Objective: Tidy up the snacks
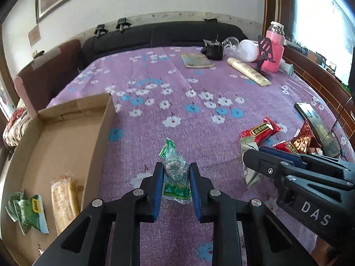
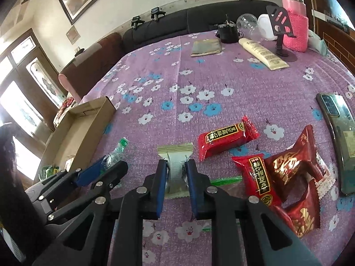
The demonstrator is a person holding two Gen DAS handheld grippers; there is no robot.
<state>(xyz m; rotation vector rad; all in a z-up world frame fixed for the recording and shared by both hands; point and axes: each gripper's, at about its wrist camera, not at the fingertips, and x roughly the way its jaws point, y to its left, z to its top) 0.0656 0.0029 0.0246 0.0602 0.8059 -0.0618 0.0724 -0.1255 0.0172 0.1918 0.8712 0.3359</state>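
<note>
Listed: table point(image 1: 199, 82) under purple flowered cloth. Cardboard box point(image 1: 66, 137) at its left edge, holding a green packet point(image 1: 28, 208) and a pale bar point(image 1: 63, 201). Red snack packets point(image 2: 228, 141) heaped toward the right edge. Left tongs point(image 1: 176, 173) clamp a clear green-printed candy point(image 1: 175, 170) between blue pads; right tongs point(image 2: 176, 170) grip a cream-and-white wafer packet point(image 2: 175, 166), both near the front edge.

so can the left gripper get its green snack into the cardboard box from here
Probably yes. The left gripper is shut on the green-wrapped snack, and the cardboard box sits open-topped just to its left with bare floor inside. Only the low side wall lies between.
</note>
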